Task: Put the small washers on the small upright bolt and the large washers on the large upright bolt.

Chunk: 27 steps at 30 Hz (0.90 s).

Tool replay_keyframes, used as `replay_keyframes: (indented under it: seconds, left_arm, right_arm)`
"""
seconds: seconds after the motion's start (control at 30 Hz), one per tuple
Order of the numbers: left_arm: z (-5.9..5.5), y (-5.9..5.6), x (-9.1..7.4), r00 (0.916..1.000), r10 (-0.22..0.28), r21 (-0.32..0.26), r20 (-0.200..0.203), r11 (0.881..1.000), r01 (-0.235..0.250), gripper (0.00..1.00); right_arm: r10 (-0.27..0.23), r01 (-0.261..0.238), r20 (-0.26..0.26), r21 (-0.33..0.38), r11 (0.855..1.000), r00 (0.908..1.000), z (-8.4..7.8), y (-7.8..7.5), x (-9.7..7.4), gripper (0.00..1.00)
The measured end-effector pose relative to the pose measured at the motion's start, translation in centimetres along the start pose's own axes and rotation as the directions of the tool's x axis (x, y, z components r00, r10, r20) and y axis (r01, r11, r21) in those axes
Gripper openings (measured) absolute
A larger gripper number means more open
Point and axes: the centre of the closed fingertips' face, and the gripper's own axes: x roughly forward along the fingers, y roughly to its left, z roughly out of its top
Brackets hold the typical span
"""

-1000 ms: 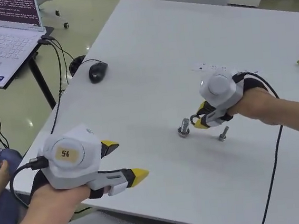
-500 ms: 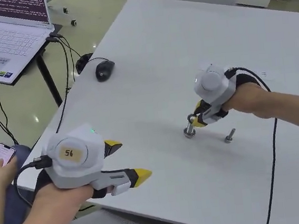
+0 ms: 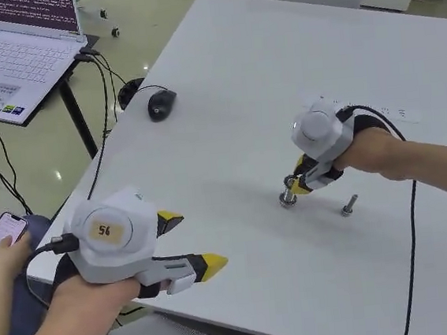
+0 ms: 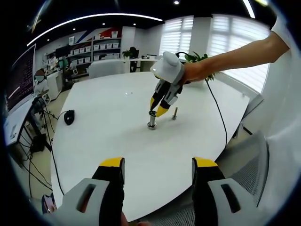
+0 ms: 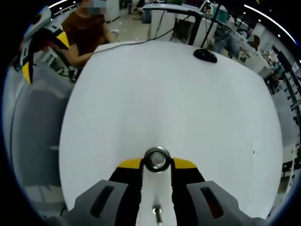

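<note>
Right gripper [image 3: 297, 185]: jaws narrow, pinching large steel ring washer [image 5: 156, 160] just above large upright steel bolt [image 3: 288, 199]. Left gripper [image 3: 191, 240]: wide, empty. Risk: an off-centre release would let the washer miss the bolt and roll away.

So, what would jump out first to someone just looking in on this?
The right gripper grabs the eye at the middle of the white table: its jaws pinch a large washer at the top of the large upright bolt, with the small upright bolt standing just beside. Nearer, the left gripper hovers open and empty by the table's front edge.
</note>
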Motion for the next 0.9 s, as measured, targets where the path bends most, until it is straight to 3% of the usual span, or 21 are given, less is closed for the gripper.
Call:
replay_keyframes:
  seconds: [0.47,0.9]
  left_arm:
    - [-0.1,0.1,0.0,1.0,0.0,-0.001,-0.003,1.0,0.0,0.57]
    - [-0.3,0.4,-0.2,1.0,0.005,-0.004,-0.005,1.0,-0.005,0.57]
  right_arm:
    - [0.009,-0.009,-0.031,-0.004,1.0,0.9995,-0.3,0.0,1.1,0.23]
    - [0.011,-0.01,-0.059,0.019,1.0,0.9982,-1.0,0.3,3.2,0.23]
